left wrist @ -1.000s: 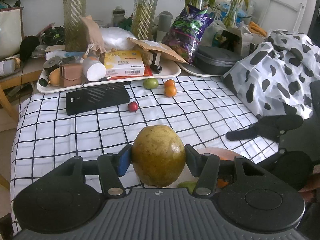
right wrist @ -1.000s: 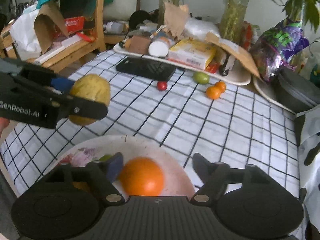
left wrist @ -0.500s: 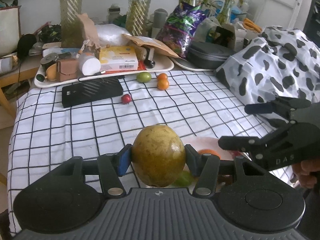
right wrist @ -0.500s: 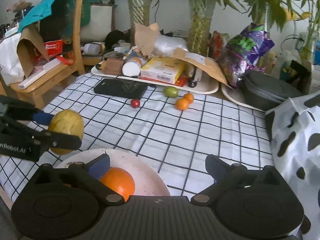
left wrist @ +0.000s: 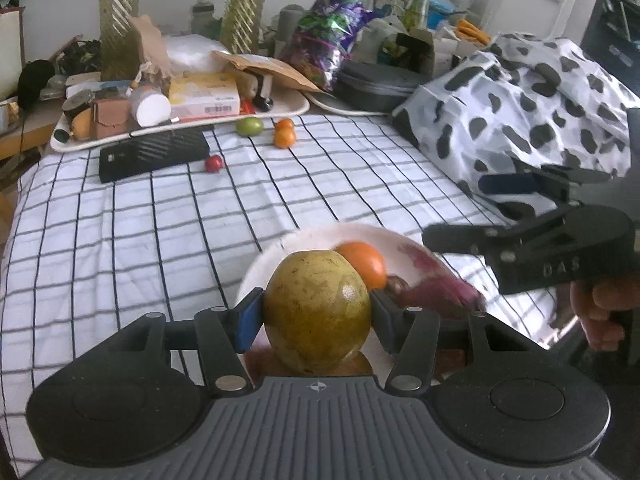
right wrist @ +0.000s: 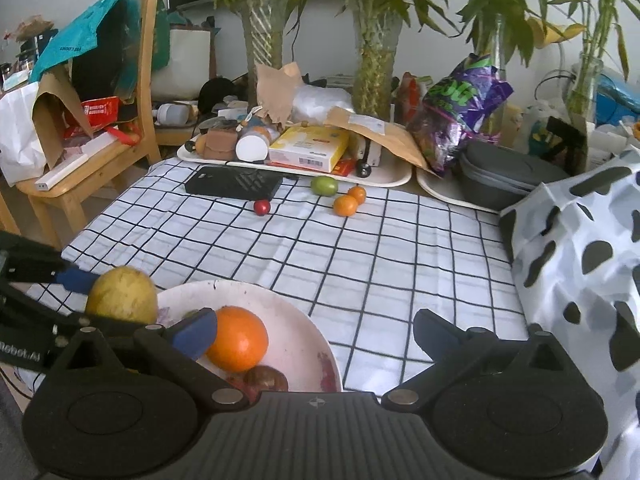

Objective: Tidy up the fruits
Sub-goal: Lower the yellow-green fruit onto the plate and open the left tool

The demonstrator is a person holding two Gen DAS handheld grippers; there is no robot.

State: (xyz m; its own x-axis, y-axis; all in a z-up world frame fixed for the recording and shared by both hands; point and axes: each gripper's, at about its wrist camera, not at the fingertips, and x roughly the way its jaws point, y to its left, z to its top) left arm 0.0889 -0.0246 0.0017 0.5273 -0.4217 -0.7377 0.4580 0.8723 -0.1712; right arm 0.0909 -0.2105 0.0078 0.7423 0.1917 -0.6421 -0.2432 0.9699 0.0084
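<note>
The left gripper (left wrist: 316, 316) was clamped on a yellow-green mango (left wrist: 317, 312), both pads pressed to its sides, and held it over the near edge of a white plate (right wrist: 296, 348) on the checked tablecloth (left wrist: 160, 220). On the plate lay an orange (right wrist: 238, 338), a dark brown fruit (right wrist: 266, 378) and a purple-red piece (left wrist: 436, 288) — too blurred to name. The right gripper (right wrist: 316, 330) hung over the plate's right side with its fingers spread wide and nothing between them. Well apart, near the cluttered tray (left wrist: 280, 110), sat a green fruit (left wrist: 249, 126), two small oranges (left wrist: 284, 135) touching each other, and a small red fruit (left wrist: 213, 163) just beside a black box (left wrist: 154, 154).
</note>
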